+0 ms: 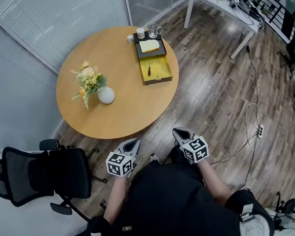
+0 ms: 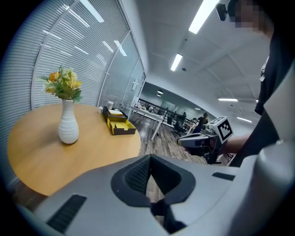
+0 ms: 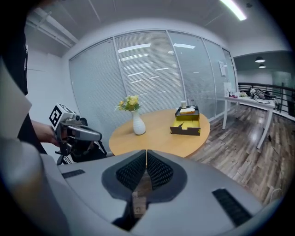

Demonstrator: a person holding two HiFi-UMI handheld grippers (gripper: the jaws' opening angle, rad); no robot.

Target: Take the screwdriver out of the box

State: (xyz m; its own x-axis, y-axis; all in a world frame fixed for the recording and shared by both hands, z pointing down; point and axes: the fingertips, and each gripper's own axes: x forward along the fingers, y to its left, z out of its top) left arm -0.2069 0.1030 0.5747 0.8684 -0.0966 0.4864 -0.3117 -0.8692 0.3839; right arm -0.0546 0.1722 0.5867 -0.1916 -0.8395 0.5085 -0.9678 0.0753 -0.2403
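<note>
An open yellow box [image 1: 157,69] lies on the far right part of the round wooden table [image 1: 127,114], and a dark-handled screwdriver [image 1: 149,69] rests in its left half. Both grippers hang close to my body, short of the table's near edge. My left gripper [image 1: 134,141] is shut with nothing in it, as is my right gripper [image 1: 176,131]. In the left gripper view the jaws [image 2: 150,157] meet, with the box [image 2: 120,127] far ahead. The right gripper view shows its shut jaws [image 3: 146,151], the box [image 3: 186,127] and the screwdriver [image 3: 180,125] in it.
A white vase of yellow flowers [image 1: 105,95] stands on the table's left. A black tray with a yellow item [image 1: 149,45] and glass cups [image 1: 153,30] sit behind the box. A black office chair [image 1: 45,171] is at my left. A white desk [image 1: 225,4] and floor cables [image 1: 257,126] lie to the right.
</note>
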